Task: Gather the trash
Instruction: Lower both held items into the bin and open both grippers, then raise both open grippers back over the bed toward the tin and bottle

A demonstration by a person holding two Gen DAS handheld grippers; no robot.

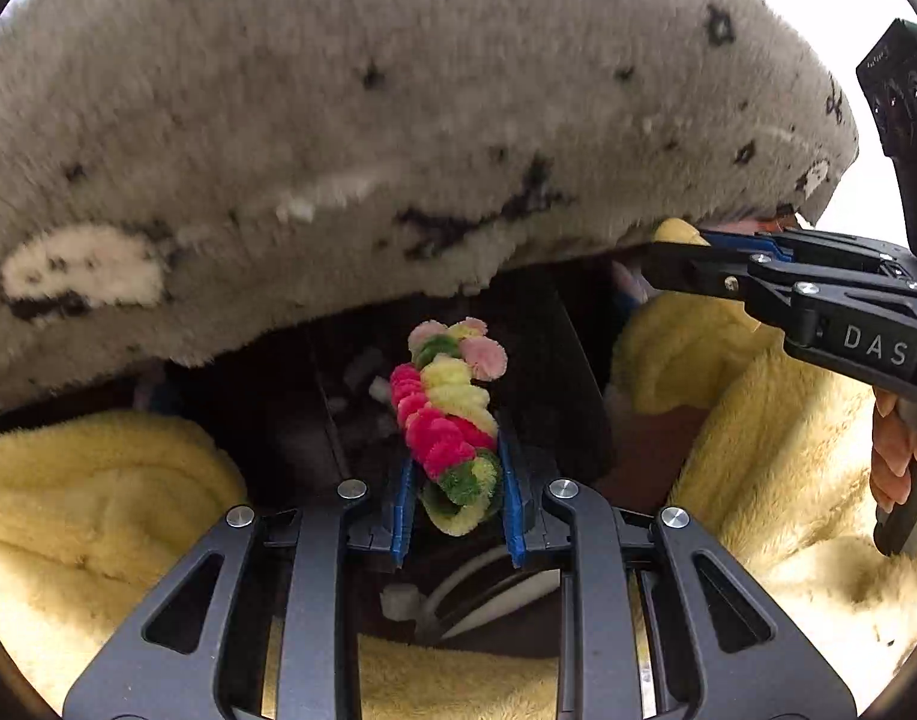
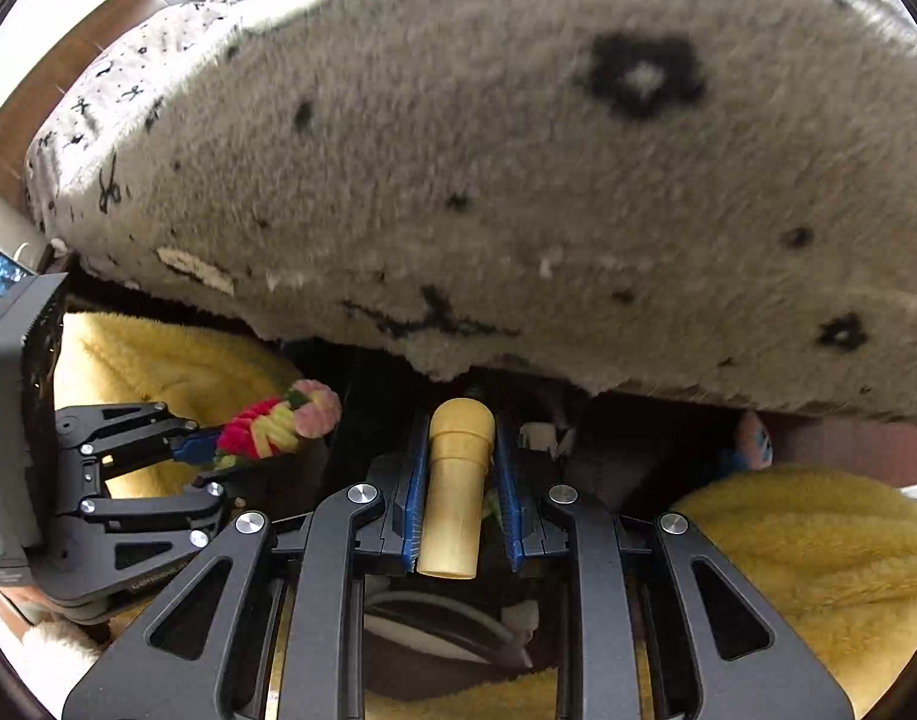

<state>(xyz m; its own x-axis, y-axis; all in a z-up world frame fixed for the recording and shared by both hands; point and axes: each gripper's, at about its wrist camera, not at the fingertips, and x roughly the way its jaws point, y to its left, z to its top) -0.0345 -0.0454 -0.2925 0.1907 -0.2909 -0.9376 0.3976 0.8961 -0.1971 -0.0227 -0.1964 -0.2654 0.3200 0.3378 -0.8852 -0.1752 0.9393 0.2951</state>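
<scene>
Both claws were clamped on trash as I looked down over the dark bin (image 1: 554,360). Left claw (image 1: 455,480) gripped a fuzzy chenille twist (image 1: 443,414) in pink, yellow and green between its blue pads (image 1: 401,504); most of the twist stuck out ahead of the pads, over the bin's mouth. Right claw (image 2: 455,486) held a tan tube (image 2: 455,492) lengthwise between its pads, capped end forward, also above the bin. A grey blanket (image 1: 368,120) with black marks overhung the bin's far side, and yellow fleece (image 1: 80,510) lay to either side of it.

I judged the step in hand to be the drop into the bin. To do it well I would have brought each load clear under the blanket's edge and squarely over the opening before parting the pads, since the fleece crowded close on both sides and a piece let go early could land on it. I would have released one claw at a time, as the two sat near each other over the bin. The twist might cling to the pads, so a wide opening seemed wise.

My left camera showed a hand (image 1: 896,450) on the right claw's handle, which the right camera could not. My right camera showed the tube plainly and the left claw (image 2: 218,450) side-on with the twist; from the left, the tube was only a yellow tip.
</scene>
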